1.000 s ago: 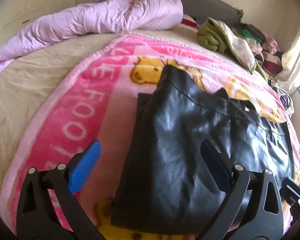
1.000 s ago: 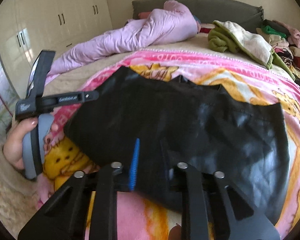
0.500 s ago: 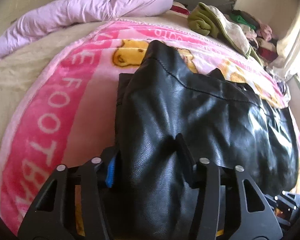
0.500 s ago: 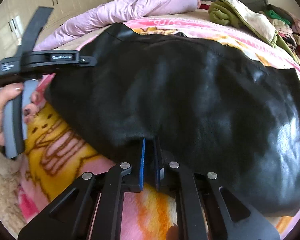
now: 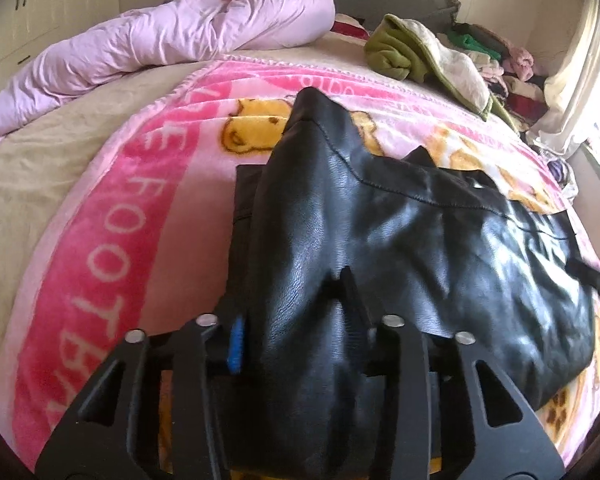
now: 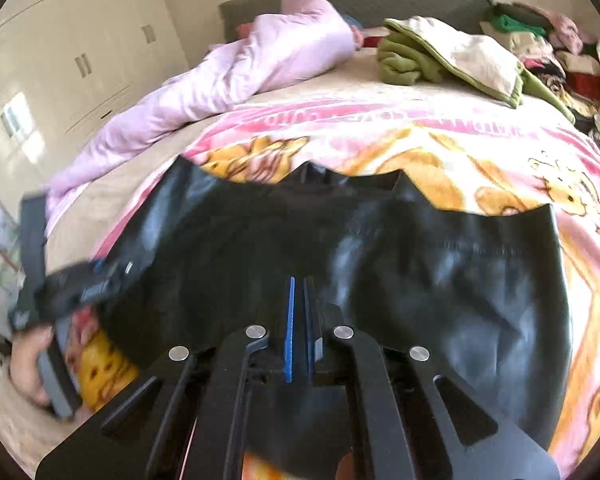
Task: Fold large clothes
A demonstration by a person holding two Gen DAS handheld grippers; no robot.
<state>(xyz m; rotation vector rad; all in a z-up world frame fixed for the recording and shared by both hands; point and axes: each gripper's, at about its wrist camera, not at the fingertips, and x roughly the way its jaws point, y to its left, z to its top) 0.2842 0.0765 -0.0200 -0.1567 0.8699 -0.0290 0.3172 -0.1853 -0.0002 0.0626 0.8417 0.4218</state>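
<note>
A black leather-like garment [image 5: 420, 240] lies spread on a pink cartoon blanket [image 5: 112, 240] on a bed. My left gripper [image 5: 296, 304] is shut on a thick bunched fold at the garment's left end, and the fold bulges up between its fingers. In the right wrist view the garment [image 6: 440, 260] fills the middle. My right gripper [image 6: 299, 284] is shut on its near edge, the blue pads almost touching. A hand [image 6: 28, 364] at the lower left of that view holds the left gripper's handle.
A lilac duvet [image 5: 180, 40] lies bunched along the far left of the bed. Green and cream clothes [image 5: 420, 56] sit at the far right, beside a heap of mixed clothes [image 5: 500, 72]. White wardrobe doors [image 6: 80, 60] stand on the left.
The left jaws went from wide apart over the garment to clamped on a bunched fold. The right pads drew together on the near edge, and the right view shifted and blurred.
</note>
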